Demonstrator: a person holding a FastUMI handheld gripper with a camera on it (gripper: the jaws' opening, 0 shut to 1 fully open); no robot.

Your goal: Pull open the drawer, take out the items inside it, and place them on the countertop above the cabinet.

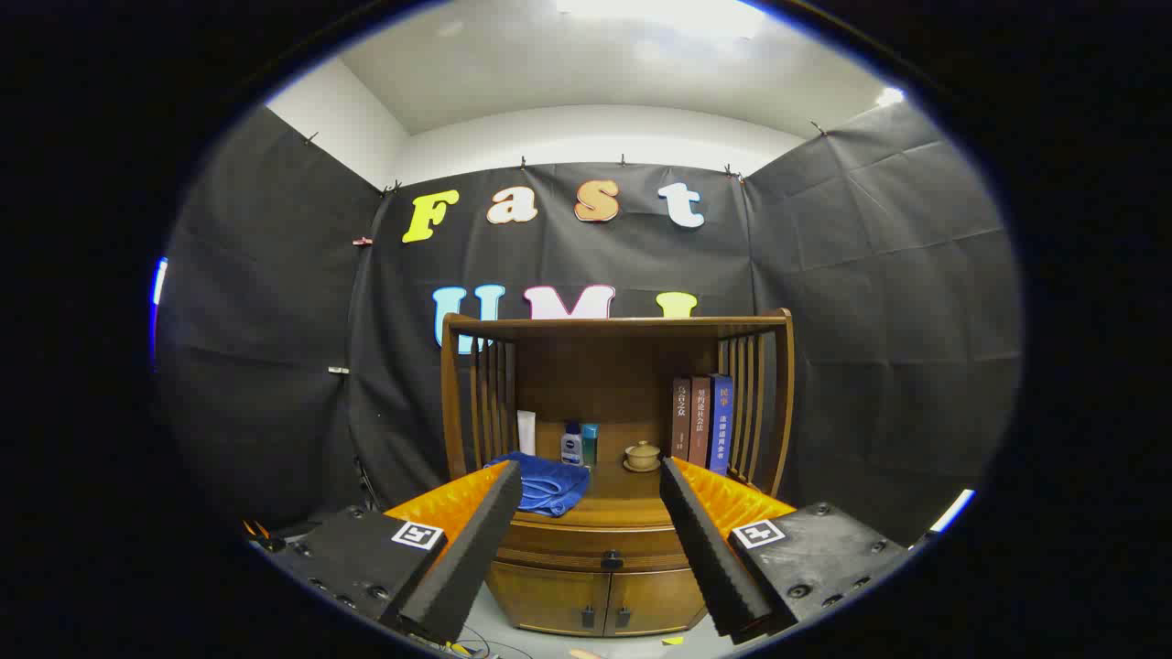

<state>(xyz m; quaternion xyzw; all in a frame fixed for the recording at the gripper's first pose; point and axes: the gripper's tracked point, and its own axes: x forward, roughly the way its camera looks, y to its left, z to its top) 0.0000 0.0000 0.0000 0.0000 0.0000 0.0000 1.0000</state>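
Drawer (600, 547) contents hidden; book (720, 421) titles illegible.

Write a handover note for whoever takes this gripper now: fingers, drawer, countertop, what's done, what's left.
Gripper: fingers spread wide, holding nothing, well short of the cabinet.
Drawer: shut, its dark knob between and beyond the fingers.
Countertop: already carries a blue towel, small bottles, a lidded pot and books.
Done: nothing yet.
Left: pull the drawer open by the knob, lift out whatever is inside, place it on the countertop.
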